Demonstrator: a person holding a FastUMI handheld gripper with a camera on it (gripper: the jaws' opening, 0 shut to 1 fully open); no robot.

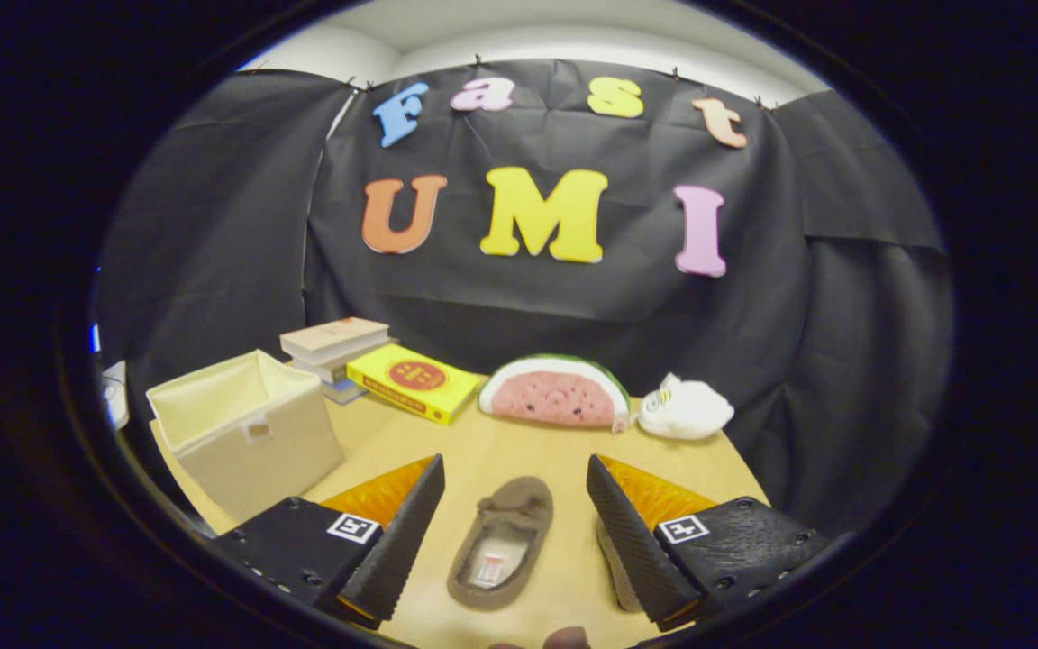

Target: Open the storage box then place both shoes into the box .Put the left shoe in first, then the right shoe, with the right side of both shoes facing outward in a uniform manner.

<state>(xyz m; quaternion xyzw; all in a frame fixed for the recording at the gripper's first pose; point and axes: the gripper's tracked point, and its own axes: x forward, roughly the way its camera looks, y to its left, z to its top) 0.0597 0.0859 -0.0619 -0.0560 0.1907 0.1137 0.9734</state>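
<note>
Slipper (503, 543) lies flat on the table (519, 442), between the two fingers and touching neither. Its toe points far, its heel near, and the open top faces up, with a small label showing on the insole. The gripper (512, 541) hangs above the table with its fingers spread wide, holding nothing. The left finger (397, 541) stands just left of the slipper; the right finger (632, 545) stands to its right with a strip of bare table between. Part of a second shoe (614, 577) peeks out from under the right finger, mostly hidden, so its pose cannot be told.

The box (244, 431) sits on the table's left side, beyond and left of the left finger. It is a pale fabric cube, upright, its top open, with a small tab on the front wall. The inside that shows looks bare.

Behind the box, a stack of books (334, 353) rests at the far left. A yellow book (413, 383) lies flat just right of the stack. Farther right, along the far edge, a watermelon-slice cushion (555, 392) stands on its flat side, straight beyond the slipper. A white plush toy (683, 407) lies just right of the cushion, close to it.
</note>
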